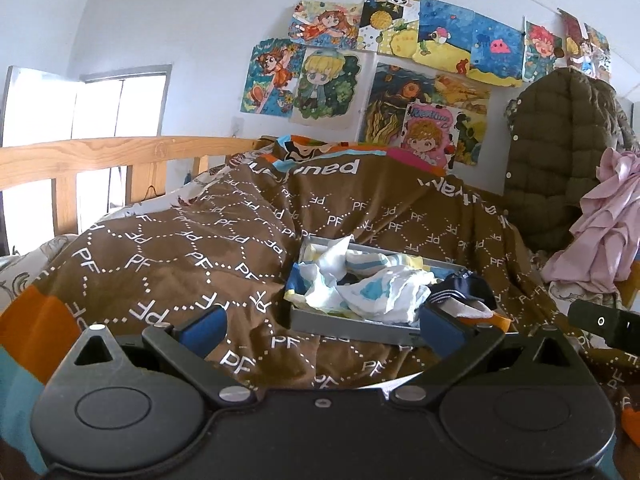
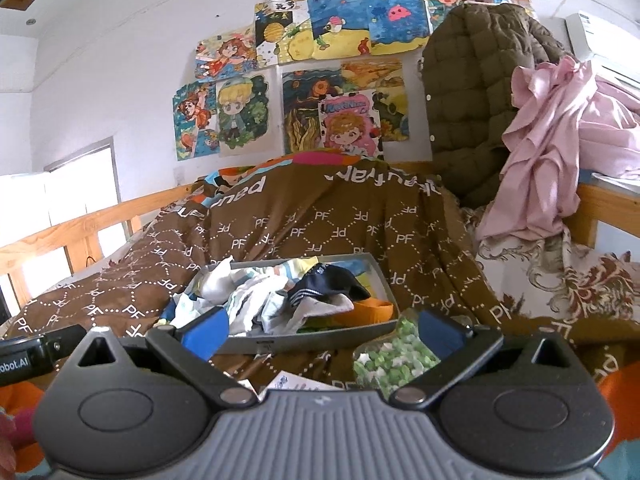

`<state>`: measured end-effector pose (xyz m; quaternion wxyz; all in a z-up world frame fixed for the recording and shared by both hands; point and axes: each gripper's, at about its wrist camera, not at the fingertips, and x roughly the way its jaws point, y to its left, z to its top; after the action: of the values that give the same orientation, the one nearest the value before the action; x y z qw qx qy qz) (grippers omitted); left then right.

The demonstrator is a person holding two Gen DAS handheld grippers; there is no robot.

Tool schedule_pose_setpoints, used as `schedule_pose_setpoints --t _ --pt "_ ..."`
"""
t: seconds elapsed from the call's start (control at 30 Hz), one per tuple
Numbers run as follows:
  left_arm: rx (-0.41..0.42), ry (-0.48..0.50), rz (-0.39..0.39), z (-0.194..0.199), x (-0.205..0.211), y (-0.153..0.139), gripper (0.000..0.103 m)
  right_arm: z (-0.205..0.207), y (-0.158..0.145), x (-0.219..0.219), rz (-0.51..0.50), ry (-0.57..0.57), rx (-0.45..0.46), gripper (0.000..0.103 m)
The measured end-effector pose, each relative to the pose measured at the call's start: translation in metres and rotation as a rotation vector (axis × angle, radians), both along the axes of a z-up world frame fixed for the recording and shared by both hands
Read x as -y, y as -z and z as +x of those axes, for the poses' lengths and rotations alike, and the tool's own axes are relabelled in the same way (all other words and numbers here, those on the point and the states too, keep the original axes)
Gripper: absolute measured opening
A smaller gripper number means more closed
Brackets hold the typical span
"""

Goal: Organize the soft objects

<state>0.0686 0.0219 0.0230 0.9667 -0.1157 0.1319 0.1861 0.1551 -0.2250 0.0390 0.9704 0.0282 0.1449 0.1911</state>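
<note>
A grey tray (image 1: 352,326) (image 2: 320,336) sits on a brown "PF" blanket (image 1: 180,248) (image 2: 300,232) on a bed. It holds a heap of small soft items: white-and-blue cloths (image 1: 372,288) (image 2: 248,296), a navy striped sock (image 1: 460,290) (image 2: 324,284) and something orange (image 2: 370,312). My left gripper (image 1: 320,328) is open, just short of the tray's near edge, nothing between its blue pads. My right gripper (image 2: 324,330) is open too, at the tray's near edge. A green-and-white patterned bag or cloth (image 2: 388,356) lies beside its right finger (image 2: 440,332).
A wooden bed rail (image 1: 100,156) (image 2: 60,236) runs along the left. An olive quilted jacket (image 1: 560,152) (image 2: 472,100) and pink clothes (image 1: 608,220) (image 2: 560,140) hang at the right. Drawings (image 1: 400,60) cover the wall. A white card (image 2: 292,382) lies under the right gripper.
</note>
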Motion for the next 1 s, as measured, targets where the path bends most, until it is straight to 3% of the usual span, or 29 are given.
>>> schedule_pose_setpoints --t 0.27,1.0 --pt "0.019 -0.016 0.031 -0.017 0.014 0.002 0.102 -0.02 0.0 0.009 0.011 0.016 -0.007 0.103" --pt "-0.065 -0.054 -0.03 -0.048 0.026 0.027 0.102 -0.053 0.028 0.018 -0.022 0.047 -0.053 0.103"
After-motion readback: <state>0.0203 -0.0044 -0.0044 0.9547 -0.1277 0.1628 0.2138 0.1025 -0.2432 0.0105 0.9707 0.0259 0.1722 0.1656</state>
